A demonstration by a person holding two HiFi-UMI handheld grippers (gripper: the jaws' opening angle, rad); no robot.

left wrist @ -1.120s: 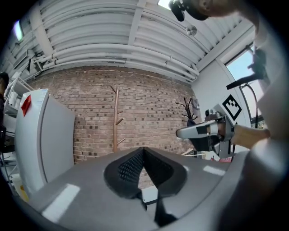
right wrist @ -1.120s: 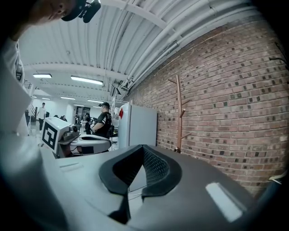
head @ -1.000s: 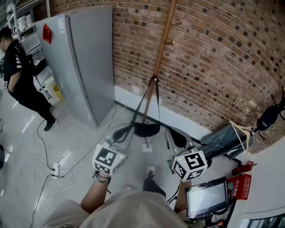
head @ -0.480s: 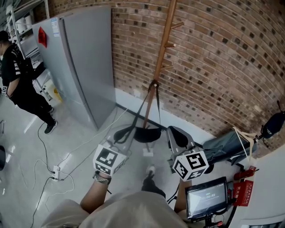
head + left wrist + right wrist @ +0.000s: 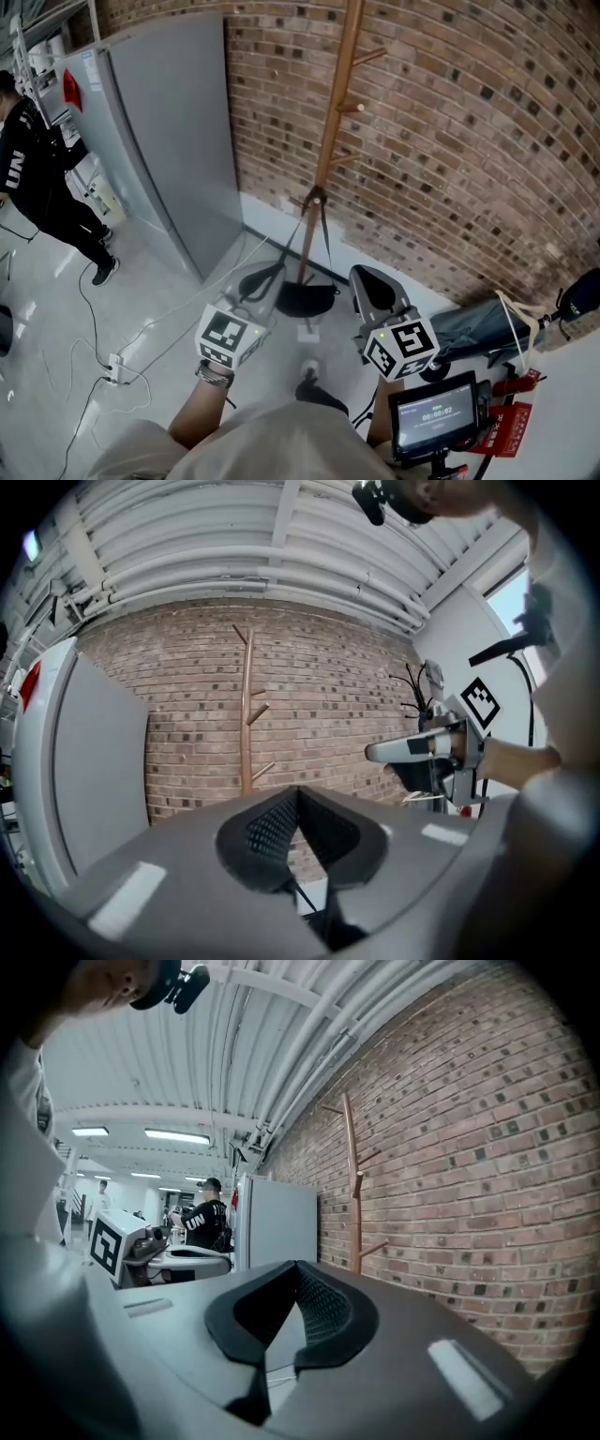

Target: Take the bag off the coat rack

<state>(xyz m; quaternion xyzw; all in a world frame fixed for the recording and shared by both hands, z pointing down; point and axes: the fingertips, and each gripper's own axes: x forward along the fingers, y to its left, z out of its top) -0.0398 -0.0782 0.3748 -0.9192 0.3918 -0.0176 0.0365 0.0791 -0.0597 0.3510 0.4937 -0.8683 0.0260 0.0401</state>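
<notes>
Left claw [image 5: 298,797] has its jaws closed together on nothing. The right claw [image 5: 298,1274] is the same, empty. Both hover just short of the coat rack [image 5: 336,103], one on each side of its pole. The black bag [image 5: 306,298] hangs by long straps [image 5: 300,234] from a low peg on the coat rack.

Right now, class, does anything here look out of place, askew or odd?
The black long-strapped bag hangs from a low peg of the wooden coat rack, sagging close to the pale floor. A white cable trails loose beside the grey refrigerator, a likely trip hazard. Blue-grey cloth lies crumpled below the brick wall.
</notes>
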